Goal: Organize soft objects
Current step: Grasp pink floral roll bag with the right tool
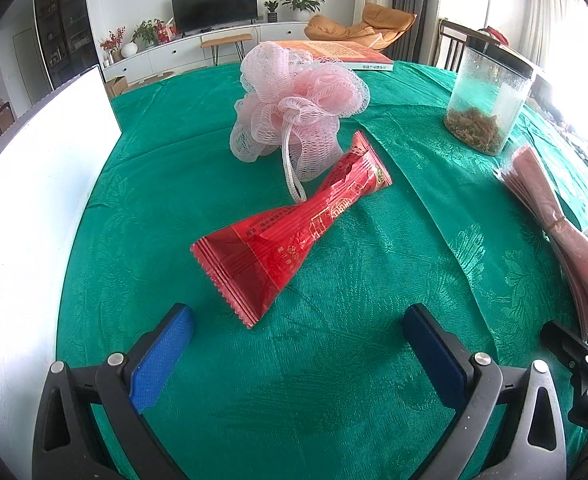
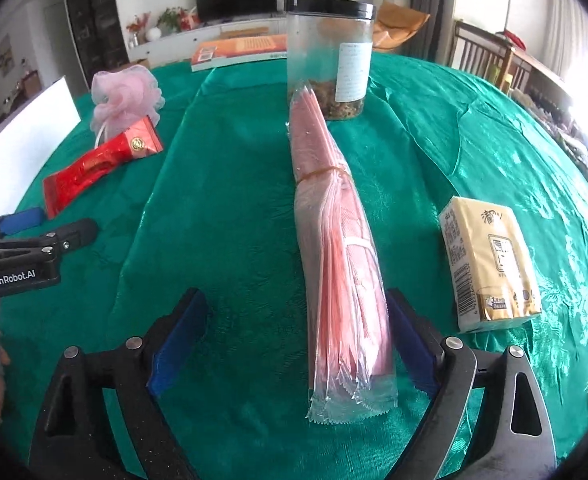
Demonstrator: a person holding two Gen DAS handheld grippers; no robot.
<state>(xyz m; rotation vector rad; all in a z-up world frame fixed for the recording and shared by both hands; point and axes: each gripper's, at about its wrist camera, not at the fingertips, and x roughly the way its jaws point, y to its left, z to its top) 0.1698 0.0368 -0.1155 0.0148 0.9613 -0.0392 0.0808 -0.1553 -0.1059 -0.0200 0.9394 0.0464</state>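
Note:
A red snack packet [image 1: 294, 232] lies on the green tablecloth [image 1: 334, 380], its near end just ahead of my left gripper [image 1: 298, 320], which stands open with nothing between its fingers. Behind the packet sits a pink mesh bath puff [image 1: 294, 96], its cord resting on the packet. In the right wrist view my right gripper [image 2: 296, 304] is open around the near part of a long pink bundle in clear wrap [image 2: 334, 240]. The bundle lies close against the right finger and apart from the left one. A yellow tissue pack [image 2: 490, 264] rests to the right.
A clear jar with a black lid [image 2: 328, 56] stands behind the bundle. An orange book [image 2: 238, 50] lies at the table's far edge, and a white board [image 1: 26, 200] stands along the left side. Chairs stand beyond the table at the right.

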